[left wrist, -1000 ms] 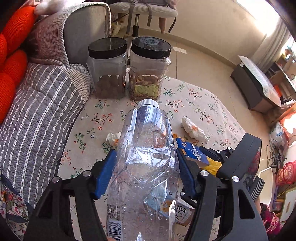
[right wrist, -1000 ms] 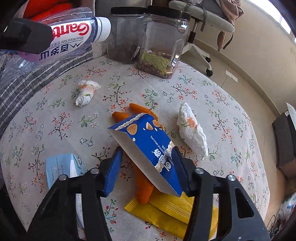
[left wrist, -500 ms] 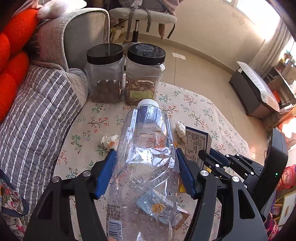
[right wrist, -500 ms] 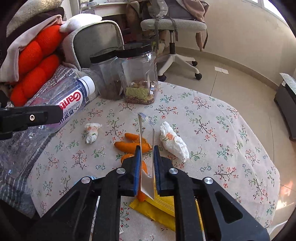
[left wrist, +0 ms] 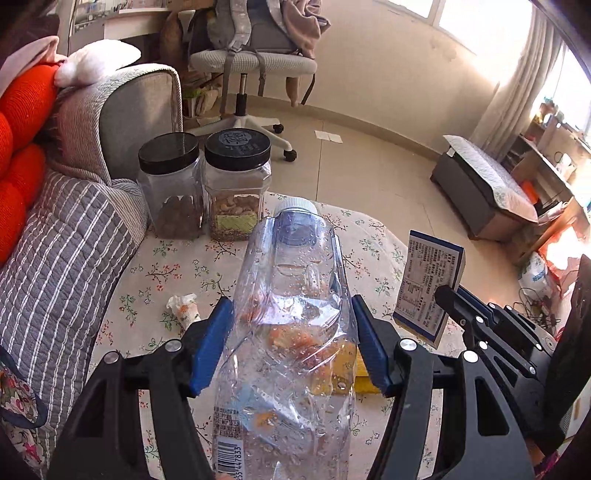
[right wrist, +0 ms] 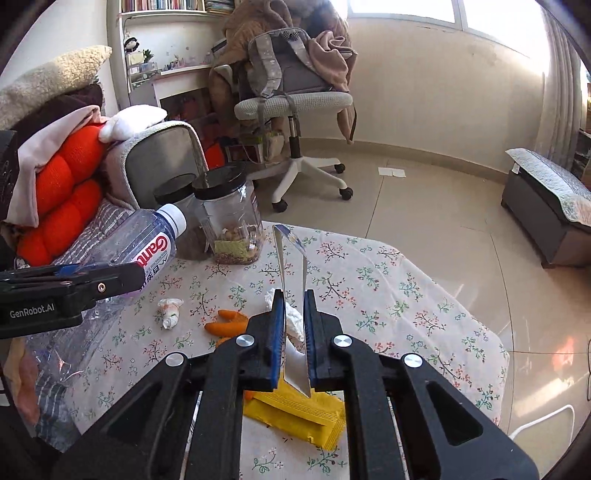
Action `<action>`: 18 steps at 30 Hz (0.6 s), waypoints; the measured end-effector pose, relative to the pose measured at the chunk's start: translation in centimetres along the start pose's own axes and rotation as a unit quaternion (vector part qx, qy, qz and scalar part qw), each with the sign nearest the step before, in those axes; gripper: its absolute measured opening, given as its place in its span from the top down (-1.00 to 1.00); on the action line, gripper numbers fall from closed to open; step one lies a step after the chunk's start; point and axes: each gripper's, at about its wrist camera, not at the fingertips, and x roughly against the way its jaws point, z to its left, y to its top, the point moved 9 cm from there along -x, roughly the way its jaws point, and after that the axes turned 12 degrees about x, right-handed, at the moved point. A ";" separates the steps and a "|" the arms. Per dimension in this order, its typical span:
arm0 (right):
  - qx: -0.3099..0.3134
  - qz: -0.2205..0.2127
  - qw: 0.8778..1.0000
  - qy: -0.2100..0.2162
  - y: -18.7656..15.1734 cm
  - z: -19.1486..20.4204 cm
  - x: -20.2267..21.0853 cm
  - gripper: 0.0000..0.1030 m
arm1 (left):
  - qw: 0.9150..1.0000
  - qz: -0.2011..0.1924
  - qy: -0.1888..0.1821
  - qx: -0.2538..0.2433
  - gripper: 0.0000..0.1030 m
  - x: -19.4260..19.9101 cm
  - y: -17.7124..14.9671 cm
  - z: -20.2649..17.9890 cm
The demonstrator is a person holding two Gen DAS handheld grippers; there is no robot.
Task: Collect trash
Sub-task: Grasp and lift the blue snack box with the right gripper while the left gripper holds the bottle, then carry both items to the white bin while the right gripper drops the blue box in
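R claw [right wrist: 294, 325] has just closed on the snack box [right wrist: 291, 291], squashed flat & now lifted off the surface [right wrist: 424, 295]. L claw [left wrist: 291, 345] grips the crushed bottle [left wrist: 291, 314]. Tissues, peels, yellow wrapper [right wrist: 295, 417] left.

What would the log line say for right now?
left claw: shut on plastic bottle | right claw: shut on flattened snack box, lifted | table: tissues, orange peels, yellow packet remain

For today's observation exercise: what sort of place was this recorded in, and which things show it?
Most likely a lived-in living room or study at home: a sofa with cushions, a swivel office chair, bookshelves, and a low table under a floral tablecloth.
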 end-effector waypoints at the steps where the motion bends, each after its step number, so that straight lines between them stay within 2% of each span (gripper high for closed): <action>1: -0.003 -0.004 1.000 -0.006 0.0 -0.5 0.6 0.82 | 1.000 -0.003 -0.004 -0.002 -0.24 0.2 0.0 -0.5; 11: -0.040 -0.045 0.995 -0.074 -0.4 -6.9 8.0 0.82 | 0.997 -0.030 -0.050 -0.051 -0.24 2.4 -1.5 -7.7; 18: -0.094 -0.063 0.984 -0.140 -3.5 -13.8 15.0 0.81 | 0.990 -0.047 -0.092 -0.093 -0.24 3.9 -3.6 -13.5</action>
